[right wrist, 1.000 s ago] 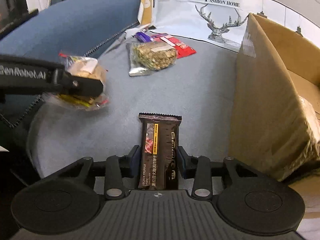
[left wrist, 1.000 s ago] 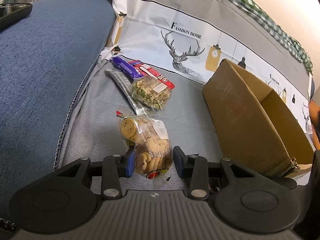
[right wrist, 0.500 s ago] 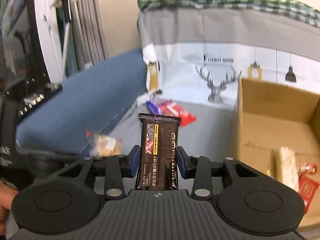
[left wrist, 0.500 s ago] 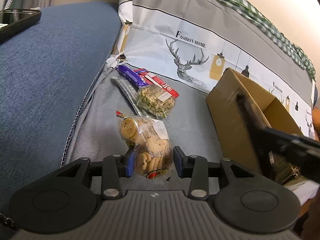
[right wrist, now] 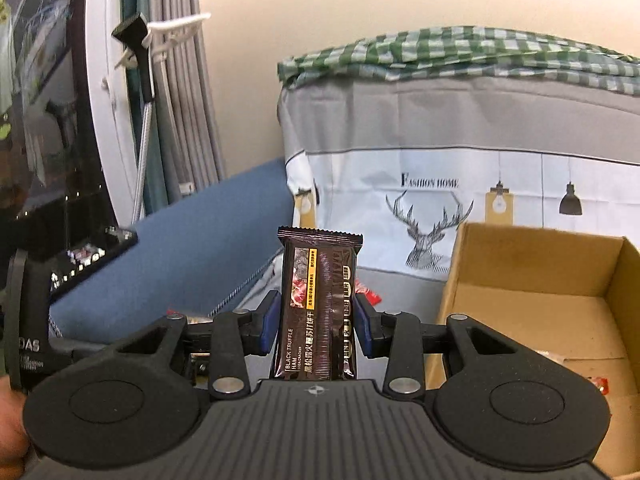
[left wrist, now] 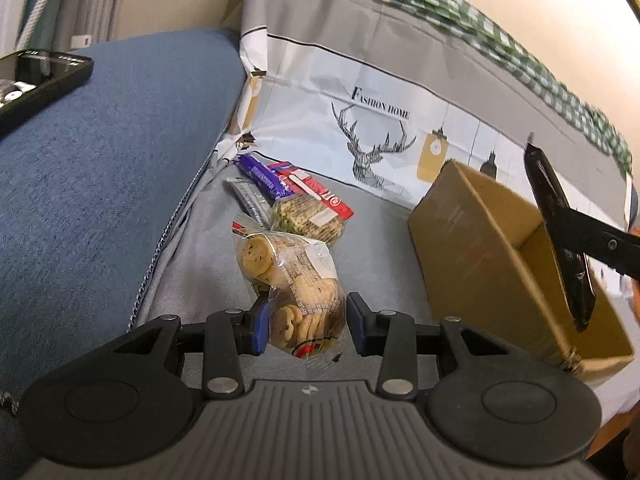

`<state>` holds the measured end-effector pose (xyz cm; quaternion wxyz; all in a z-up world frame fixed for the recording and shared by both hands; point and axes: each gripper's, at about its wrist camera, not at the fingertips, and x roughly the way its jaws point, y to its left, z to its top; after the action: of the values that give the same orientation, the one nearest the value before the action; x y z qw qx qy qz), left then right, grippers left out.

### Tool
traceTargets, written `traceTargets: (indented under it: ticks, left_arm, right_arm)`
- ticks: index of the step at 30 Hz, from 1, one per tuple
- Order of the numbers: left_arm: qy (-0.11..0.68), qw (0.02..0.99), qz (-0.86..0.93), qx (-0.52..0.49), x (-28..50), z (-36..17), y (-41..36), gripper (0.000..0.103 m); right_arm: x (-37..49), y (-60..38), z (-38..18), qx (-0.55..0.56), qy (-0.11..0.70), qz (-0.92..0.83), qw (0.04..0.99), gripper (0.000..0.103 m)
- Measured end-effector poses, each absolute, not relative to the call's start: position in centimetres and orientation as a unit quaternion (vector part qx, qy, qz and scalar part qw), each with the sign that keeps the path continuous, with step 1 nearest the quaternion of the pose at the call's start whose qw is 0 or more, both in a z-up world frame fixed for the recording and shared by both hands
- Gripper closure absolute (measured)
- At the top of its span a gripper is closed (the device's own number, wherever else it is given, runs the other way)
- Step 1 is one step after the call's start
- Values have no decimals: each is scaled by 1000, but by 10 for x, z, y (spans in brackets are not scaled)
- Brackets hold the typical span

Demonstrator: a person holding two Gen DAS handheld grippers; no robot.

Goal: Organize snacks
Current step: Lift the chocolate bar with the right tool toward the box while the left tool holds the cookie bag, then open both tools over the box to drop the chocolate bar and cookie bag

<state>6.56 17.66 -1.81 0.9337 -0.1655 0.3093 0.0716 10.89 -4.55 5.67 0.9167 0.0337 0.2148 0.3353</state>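
Over the grey sofa seat, left tool pinches cookie bag; right tool pinches cracker pack

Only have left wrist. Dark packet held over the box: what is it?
Observer: Right wrist view reads the packet label: black truffle ham soda cracker.
Operator: Grip okay?
Observer: The right tongs pinch it by both long edges, and it stands upright between the pads.
Operator: Box empty?
Observer: No. The box has a red wrapper on its floor, at the right.
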Motion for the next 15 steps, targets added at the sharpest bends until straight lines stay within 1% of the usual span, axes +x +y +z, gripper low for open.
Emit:
traceTargets:
  ticks: [3,8,15]
  left_arm:
    - [305,933,73,-176,69,-11,171,60]
    - [292,940,59,-166,90,13,151,60]
    - [246,957,8,-153,135,53,97,60]
  right_arm:
    - [114,-54,61,51,213,332,918,63]
    - [121,-74,74,80,196,319,924,63]
    - [142,-113,78,113,180,254,943,63]
